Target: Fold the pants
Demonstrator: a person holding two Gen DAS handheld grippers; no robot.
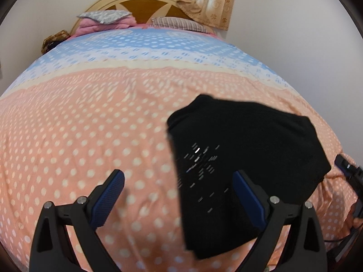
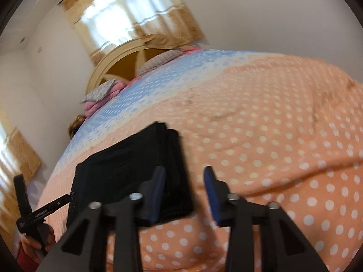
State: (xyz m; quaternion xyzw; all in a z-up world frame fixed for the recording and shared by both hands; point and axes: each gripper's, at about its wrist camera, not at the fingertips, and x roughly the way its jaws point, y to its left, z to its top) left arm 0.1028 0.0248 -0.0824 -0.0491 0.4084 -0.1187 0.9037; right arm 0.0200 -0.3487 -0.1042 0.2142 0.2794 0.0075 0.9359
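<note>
The black pants (image 1: 245, 158) lie folded into a compact block on the orange dotted bedspread (image 1: 90, 124). My left gripper (image 1: 179, 176) is open and empty just above the spread, its right finger over the near edge of the pants. In the right wrist view the folded pants (image 2: 131, 170) lie left of centre. My right gripper (image 2: 185, 176) is open and empty, its left finger in front of the pants' right edge. The left gripper (image 2: 40, 213) shows at the lower left of that view.
The bedspread turns blue (image 1: 140, 43) toward the headboard (image 1: 140, 6). Pillows (image 1: 102, 17) and a pink blanket (image 1: 90, 26) lie at the head of the bed. A curtained window (image 2: 127, 11) is behind. The right gripper's body (image 1: 349, 172) is at the right edge.
</note>
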